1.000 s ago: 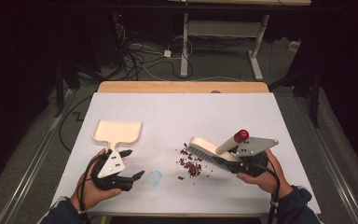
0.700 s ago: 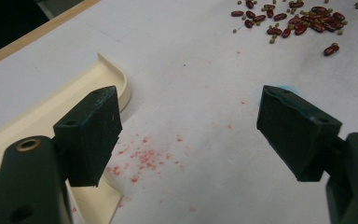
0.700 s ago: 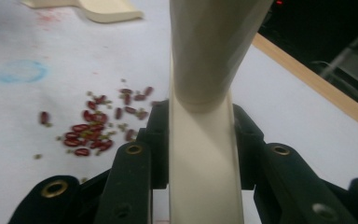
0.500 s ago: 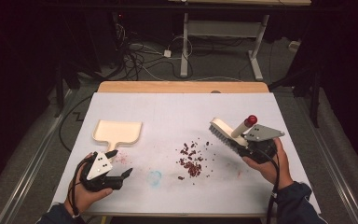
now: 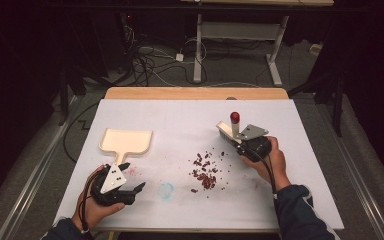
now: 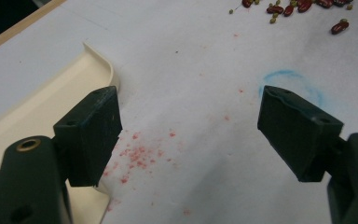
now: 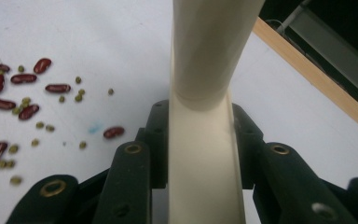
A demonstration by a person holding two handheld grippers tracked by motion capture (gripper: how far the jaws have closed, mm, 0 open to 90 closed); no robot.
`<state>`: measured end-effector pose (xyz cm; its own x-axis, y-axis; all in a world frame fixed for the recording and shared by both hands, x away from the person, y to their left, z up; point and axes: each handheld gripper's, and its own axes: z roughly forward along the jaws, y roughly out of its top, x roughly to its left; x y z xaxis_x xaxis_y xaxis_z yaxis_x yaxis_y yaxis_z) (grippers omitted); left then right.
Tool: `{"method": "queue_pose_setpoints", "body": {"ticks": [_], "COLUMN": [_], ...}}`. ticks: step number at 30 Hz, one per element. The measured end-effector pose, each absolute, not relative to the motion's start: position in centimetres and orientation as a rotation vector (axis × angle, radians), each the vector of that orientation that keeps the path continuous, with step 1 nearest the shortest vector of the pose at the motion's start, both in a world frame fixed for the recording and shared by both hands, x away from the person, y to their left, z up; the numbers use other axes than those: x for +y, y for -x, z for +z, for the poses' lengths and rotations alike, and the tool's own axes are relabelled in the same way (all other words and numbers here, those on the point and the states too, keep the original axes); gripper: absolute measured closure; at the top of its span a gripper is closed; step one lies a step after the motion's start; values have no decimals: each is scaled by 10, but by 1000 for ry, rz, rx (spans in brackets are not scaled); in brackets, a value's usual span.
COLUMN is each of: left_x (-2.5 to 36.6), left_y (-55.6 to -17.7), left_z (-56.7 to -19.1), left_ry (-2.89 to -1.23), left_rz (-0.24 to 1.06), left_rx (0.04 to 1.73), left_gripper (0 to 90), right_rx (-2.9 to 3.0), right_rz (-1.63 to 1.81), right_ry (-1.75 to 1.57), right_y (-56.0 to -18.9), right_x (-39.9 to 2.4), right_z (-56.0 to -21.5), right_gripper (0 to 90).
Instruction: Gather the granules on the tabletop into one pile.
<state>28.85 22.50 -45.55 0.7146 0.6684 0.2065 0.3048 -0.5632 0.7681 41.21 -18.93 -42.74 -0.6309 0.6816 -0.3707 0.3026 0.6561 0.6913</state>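
High view: right gripper [image 5: 236,139], clamping the brush [image 5: 228,131], has apparently lifted off the beans [image 5: 205,171]; left gripper [image 5: 132,176] spread.

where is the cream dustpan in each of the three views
High view: the dustpan lies left of centre on the white table, just beyond the left gripper.
Left gripper view: its curved rim runs along the left side, behind the left jaw.
Right gripper view: not in it.
Shared landmark: the scattered beans, at top right in the left gripper view and at left in the right gripper view.
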Motion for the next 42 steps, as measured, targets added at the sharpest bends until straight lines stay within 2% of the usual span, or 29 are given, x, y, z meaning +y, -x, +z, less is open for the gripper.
{"method": "queue_pose_setpoints", "body": {"ticks": [7, 17, 32, 42], "left_x": [223, 225, 224, 223], "left_y": [-287, -284, -283, -284], "left_z": [-455, -454, -453, -454], "left_ry": [-2185, -2183, -2188, -2194], "left_rz": [643, 640, 628, 625], "left_rx": [715, 715, 696, 691], "left_gripper": [209, 209, 209, 209], "right_rx": [2295, 2389, 2465, 2404], "right_rz": [725, 809, 872, 926], "right_ry": [-631, -478, -349, -405], "right_y": [-405, -375, -345, -353], "right_x": [-152, -132, -131, -148], "right_z": [-440, -440, -435, -424], "right_gripper": [671, 670, 670, 673]}}
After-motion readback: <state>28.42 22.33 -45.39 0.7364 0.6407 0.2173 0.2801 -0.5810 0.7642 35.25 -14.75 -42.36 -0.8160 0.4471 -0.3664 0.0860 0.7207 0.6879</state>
